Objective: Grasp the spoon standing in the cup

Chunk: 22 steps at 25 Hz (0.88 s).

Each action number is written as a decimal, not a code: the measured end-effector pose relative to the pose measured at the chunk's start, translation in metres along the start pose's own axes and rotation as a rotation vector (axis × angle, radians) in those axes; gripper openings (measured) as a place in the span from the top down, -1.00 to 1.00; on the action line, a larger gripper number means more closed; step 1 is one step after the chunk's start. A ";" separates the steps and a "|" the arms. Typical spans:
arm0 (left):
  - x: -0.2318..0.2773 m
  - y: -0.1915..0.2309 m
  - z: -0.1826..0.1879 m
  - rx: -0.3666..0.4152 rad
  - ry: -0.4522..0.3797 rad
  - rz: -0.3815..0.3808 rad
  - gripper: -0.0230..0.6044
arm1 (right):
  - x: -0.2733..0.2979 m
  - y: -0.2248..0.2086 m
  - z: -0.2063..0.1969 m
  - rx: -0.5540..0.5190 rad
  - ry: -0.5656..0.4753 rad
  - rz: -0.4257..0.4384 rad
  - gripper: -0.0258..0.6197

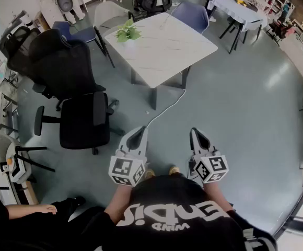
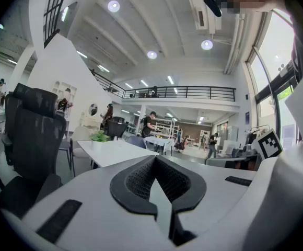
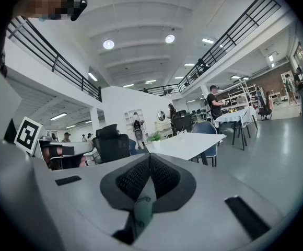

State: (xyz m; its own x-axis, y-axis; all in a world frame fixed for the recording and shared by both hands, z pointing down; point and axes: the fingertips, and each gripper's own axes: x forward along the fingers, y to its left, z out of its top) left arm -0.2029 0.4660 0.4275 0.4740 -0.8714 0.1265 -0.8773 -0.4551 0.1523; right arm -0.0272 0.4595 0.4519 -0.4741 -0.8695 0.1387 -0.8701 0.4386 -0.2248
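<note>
Jaws: both pairs closed tip to tip, nothing between them.
Left gripper (image 1: 140, 130): low before the person's body, level with right gripper (image 1: 195, 132).
Table (image 1: 167, 51): white, ahead across grey floor; plant (image 1: 126, 33) at its left corner.
Cup (image 3: 180, 134): clear, near table's far edge, right of plant, well apart from both grippers.
Spoon: too small to make out.

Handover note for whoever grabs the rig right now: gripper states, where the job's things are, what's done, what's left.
Left gripper: jaws together, empty.
Right gripper: jaws together, empty.
Both are held out in front of the person, well short of the white table.
Things: a potted plant is on the table. A small clear item beside it may be the cup. The spoon is too small to tell.
Done: nothing.
Left: walk to the table, open a gripper, grasp the spoon.
</note>
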 end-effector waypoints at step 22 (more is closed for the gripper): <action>-0.002 0.023 -0.006 0.010 0.019 -0.042 0.88 | 0.006 0.018 -0.012 0.020 -0.011 -0.040 0.88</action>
State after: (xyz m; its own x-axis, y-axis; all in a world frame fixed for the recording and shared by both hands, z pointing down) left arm -0.2238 0.4585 0.4368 0.5116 -0.8480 0.1385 -0.8573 -0.4929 0.1484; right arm -0.0476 0.4651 0.4597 -0.4378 -0.8885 0.1377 -0.8853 0.3994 -0.2381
